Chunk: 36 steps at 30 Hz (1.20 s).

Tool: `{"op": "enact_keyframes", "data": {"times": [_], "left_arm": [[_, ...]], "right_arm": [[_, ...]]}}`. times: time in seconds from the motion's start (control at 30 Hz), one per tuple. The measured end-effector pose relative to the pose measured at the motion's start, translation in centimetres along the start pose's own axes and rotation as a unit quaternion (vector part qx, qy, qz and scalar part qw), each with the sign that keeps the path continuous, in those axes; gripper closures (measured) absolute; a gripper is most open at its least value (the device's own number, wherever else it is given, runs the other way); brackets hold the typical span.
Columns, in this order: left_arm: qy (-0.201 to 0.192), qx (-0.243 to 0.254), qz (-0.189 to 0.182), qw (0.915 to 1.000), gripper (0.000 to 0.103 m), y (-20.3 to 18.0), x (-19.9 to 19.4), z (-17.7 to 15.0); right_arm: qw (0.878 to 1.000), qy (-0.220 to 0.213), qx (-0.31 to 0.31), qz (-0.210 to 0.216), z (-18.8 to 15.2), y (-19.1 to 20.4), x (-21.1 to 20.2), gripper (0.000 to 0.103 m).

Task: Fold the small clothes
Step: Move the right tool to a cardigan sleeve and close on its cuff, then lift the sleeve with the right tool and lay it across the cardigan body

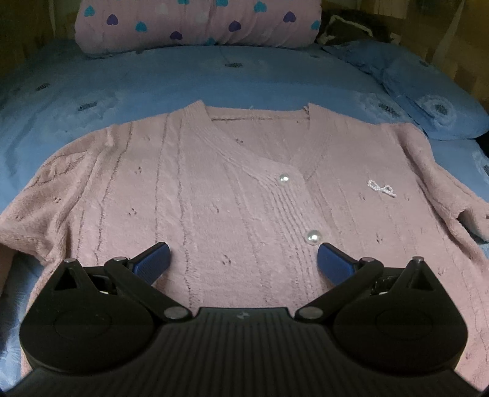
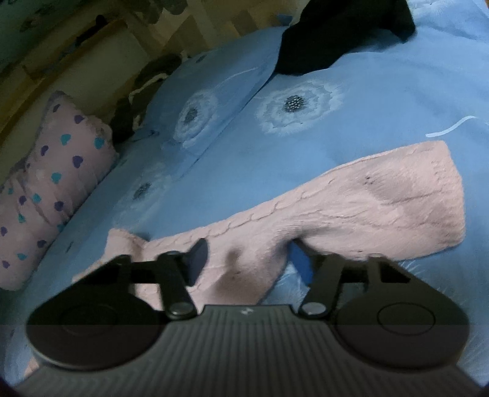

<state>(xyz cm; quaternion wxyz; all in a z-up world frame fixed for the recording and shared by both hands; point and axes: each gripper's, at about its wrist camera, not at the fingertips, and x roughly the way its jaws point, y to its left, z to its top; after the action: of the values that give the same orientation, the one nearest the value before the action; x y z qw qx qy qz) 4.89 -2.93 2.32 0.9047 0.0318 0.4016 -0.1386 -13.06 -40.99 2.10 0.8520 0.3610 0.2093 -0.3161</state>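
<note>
A pink fluffy knit cardigan (image 1: pixel 214 183) lies flat, front up, on the blue bed, with pearl buttons (image 1: pixel 312 236) and a small sparkly bow (image 1: pixel 382 188). My left gripper (image 1: pixel 244 261) hovers over its lower front, jaws wide open with nothing held; the blue pads (image 1: pixel 152 262) stand on either side of the button band. In the right wrist view one sleeve (image 2: pixel 382 207) stretches out to the right. My right gripper (image 2: pixel 249 261) straddles the sleeve near the armpit. Puckered pink knit fills the gap between its half-closed fingers (image 2: pixel 197 259), and the pads press on it.
A pink pillow with coloured hearts (image 1: pixel 198 23) lies at the bed's head, with a blue flowered pillow (image 1: pixel 428 100) to its right. A black garment (image 2: pixel 336 33) lies on the blue flowered bed sheet (image 2: pixel 305 128) beyond the sleeve. Wooden furniture stands behind the bed.
</note>
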Motion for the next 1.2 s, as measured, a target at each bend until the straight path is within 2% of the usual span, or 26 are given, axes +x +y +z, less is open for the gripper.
{"op": "enact_keyframes", "data": {"times": [0.03, 0.13, 0.23, 0.37, 0.57, 0.73, 0.97, 1.2], "left_arm": [[-0.001, 0.000, 0.001, 1.0000, 0.000, 0.1, 0.0, 0.0], [0.001, -0.005, 0.003, 1.0000, 0.000, 0.3, -0.1, -0.1], [0.001, -0.012, 0.000, 0.9999, 0.000, 0.6, -0.2, -0.1], [-0.001, -0.016, -0.001, 0.9999, 0.000, 0.8, -0.5, -0.1], [-0.003, -0.019, -0.003, 0.9998, 0.000, 1.0, -0.7, -0.1], [-0.004, -0.023, -0.008, 0.9997, 0.000, 1.1, -0.7, 0.1], [-0.005, -0.030, -0.003, 0.9995, 0.000, 1.9, -1.1, 0.2], [-0.007, -0.039, 0.012, 0.9991, 0.000, 3.0, -1.6, 0.4]], "right_arm": [[1.000, 0.003, 0.001, -0.004, 0.1, -0.1, 0.1, 0.068], [1.000, 0.011, 0.012, -0.006, 0.4, -0.6, 0.3, 0.083], [1.000, 0.008, 0.020, 0.007, 0.9, -1.0, -0.1, 0.088], [1.000, -0.015, 0.012, 0.010, 2.1, -1.0, -1.0, 0.089], [0.998, -0.061, -0.001, -0.016, 4.8, -1.4, -2.2, 0.090], [0.997, -0.070, -0.020, -0.020, 6.3, -1.3, -2.3, 0.090], [0.994, -0.078, -0.069, 0.032, 6.3, 2.2, -3.1, 0.090], [0.980, -0.096, -0.142, 0.098, 5.0, 7.7, -5.4, 0.090]]}}
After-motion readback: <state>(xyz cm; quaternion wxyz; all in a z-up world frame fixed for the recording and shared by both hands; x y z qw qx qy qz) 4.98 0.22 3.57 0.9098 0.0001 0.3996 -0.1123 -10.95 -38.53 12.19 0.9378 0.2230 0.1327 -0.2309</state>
